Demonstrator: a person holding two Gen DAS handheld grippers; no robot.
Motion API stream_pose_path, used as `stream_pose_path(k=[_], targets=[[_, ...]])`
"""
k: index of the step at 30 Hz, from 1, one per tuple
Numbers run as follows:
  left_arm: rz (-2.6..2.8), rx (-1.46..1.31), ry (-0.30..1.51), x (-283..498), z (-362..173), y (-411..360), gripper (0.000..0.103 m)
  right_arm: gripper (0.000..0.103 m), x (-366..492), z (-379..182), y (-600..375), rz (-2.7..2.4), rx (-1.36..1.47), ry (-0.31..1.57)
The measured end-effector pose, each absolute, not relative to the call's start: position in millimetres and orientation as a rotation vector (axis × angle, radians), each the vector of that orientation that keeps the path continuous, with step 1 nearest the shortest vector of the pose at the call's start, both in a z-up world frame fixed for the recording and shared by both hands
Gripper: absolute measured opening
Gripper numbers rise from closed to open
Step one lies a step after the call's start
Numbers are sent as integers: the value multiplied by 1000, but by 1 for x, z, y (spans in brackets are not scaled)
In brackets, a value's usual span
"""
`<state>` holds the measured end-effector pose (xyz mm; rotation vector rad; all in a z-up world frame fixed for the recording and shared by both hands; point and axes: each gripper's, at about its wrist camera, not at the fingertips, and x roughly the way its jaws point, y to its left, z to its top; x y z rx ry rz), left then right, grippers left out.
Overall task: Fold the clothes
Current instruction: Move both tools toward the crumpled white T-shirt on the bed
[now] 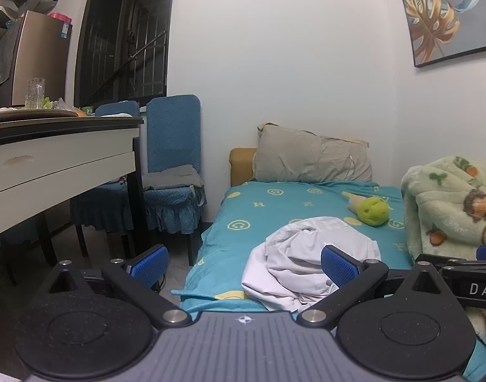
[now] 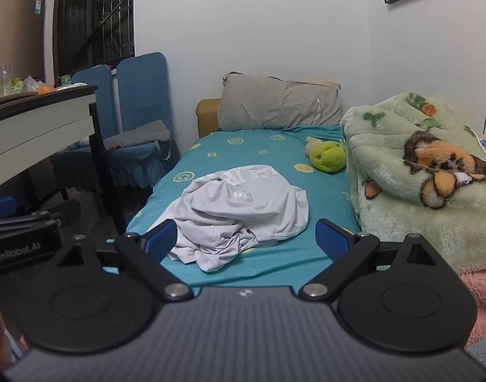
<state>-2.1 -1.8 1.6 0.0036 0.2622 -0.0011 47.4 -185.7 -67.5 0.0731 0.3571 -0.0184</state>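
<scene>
A crumpled pale grey T-shirt point(image 1: 300, 254) lies in a heap on the teal bed sheet point(image 1: 249, 210) near the bed's foot; it also shows in the right wrist view point(image 2: 239, 207). My left gripper point(image 1: 243, 265) is open and empty, held just short of the bed's near edge, its right pad in front of the shirt. My right gripper point(image 2: 246, 238) is open and empty, its fingers on either side of the shirt's near edge, not touching it. Each gripper's body shows at the edge of the other's view.
A green plush toy point(image 2: 327, 156) and a grey pillow point(image 2: 278, 106) lie further up the bed. A bunched green fleece blanket point(image 2: 418, 172) fills the bed's right side. A table point(image 1: 58, 156) and blue-covered chairs point(image 1: 172, 172) stand to the left across a narrow floor gap.
</scene>
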Motion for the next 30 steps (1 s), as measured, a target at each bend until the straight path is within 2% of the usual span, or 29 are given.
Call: stream_pose_path(k=[10,18,30], targets=[[-19,66,265,-26,19,-22,103,95,24,-30,-188,-28,138,376],[-31,67,265,-19,14,-16,103,95,16,-16,-188,-76,186,373],[-50,70,266,-8,-1,-9,103,95,32,-48,-193,-30,122,332]])
